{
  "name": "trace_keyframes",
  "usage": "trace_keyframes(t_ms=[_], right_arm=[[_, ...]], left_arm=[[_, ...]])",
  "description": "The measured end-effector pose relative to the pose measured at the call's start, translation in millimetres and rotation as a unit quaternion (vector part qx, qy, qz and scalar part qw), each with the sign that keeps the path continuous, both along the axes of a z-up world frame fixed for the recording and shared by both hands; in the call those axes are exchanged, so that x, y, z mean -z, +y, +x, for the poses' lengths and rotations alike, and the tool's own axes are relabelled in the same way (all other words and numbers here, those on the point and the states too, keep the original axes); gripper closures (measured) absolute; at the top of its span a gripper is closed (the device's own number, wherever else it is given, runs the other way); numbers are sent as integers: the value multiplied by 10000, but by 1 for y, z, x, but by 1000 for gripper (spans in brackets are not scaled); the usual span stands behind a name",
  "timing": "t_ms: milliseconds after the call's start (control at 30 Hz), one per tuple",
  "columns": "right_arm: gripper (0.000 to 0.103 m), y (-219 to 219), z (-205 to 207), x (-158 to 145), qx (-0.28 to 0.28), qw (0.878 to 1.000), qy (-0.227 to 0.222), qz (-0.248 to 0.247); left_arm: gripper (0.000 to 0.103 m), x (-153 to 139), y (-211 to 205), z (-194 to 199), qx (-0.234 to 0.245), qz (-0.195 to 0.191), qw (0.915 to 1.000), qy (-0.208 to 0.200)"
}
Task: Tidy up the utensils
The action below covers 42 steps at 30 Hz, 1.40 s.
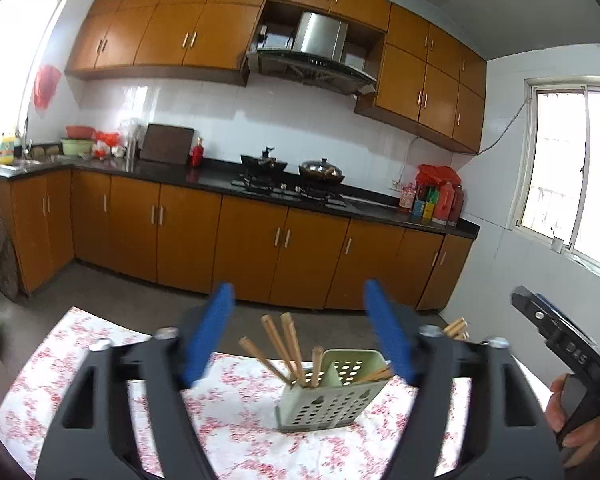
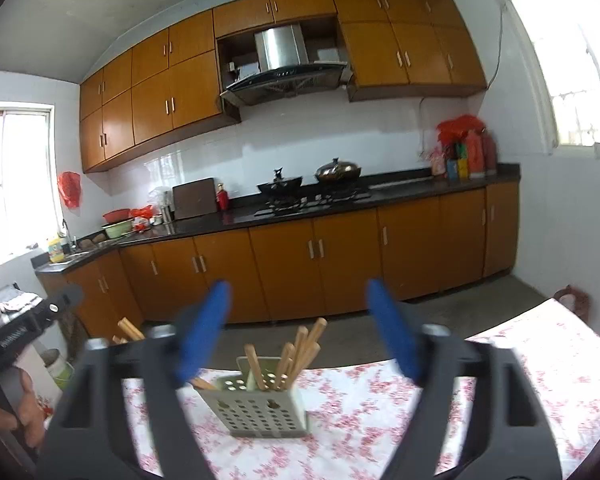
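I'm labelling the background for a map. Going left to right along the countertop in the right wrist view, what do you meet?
yellow bottle → green basin → dark cutting board → red bottle → black wok → lidded wok → red bottles and bag

The left black plastic gripper (image 1: 300, 332) has triangular cut-outs in its arms, silver bolts at the pivots and blue padded fingers (image 1: 208, 336). The right black plastic gripper (image 2: 300, 332) looks identical. Bare skin shows on the person's right hand (image 1: 576, 428).
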State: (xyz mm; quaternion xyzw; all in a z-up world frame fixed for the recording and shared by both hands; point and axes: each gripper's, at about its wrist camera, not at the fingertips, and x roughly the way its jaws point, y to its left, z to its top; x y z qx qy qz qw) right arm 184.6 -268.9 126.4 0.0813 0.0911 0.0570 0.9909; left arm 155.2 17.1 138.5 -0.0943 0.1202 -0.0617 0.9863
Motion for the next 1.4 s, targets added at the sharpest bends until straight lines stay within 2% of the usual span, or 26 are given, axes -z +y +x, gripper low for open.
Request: trace_keyframes(t_ms=[67, 167, 400, 567, 900, 1167, 1400], right_arm=[[4, -2, -18, 4, 119, 9999, -109, -45], [4, -3, -36, 11, 327, 9993, -134, -142], [4, 7, -69, 35, 535, 9965, 63, -639], [4, 20, -91, 57, 354, 9969, 204, -676], [4, 40, -117, 103, 242, 9941, 483, -943], [4, 35, -126, 126, 272, 9937, 711, -825], [4, 37, -129, 135, 204, 9924, 784, -930]], left_arm=[[8, 1, 3, -13, -40, 75, 9999, -76], [2, 5, 6, -31, -79, 218, 9996, -152], [2, 28, 8, -61, -225, 452, 9987, -64], [2, 56, 7, -88, -471, 670, 9966, -26], [2, 98, 1, -124, -600, 869, 9944, 81], [2, 122, -1, -127, -564, 872, 9939, 368], [2, 128, -2, -133, -573, 911, 9935, 374]])
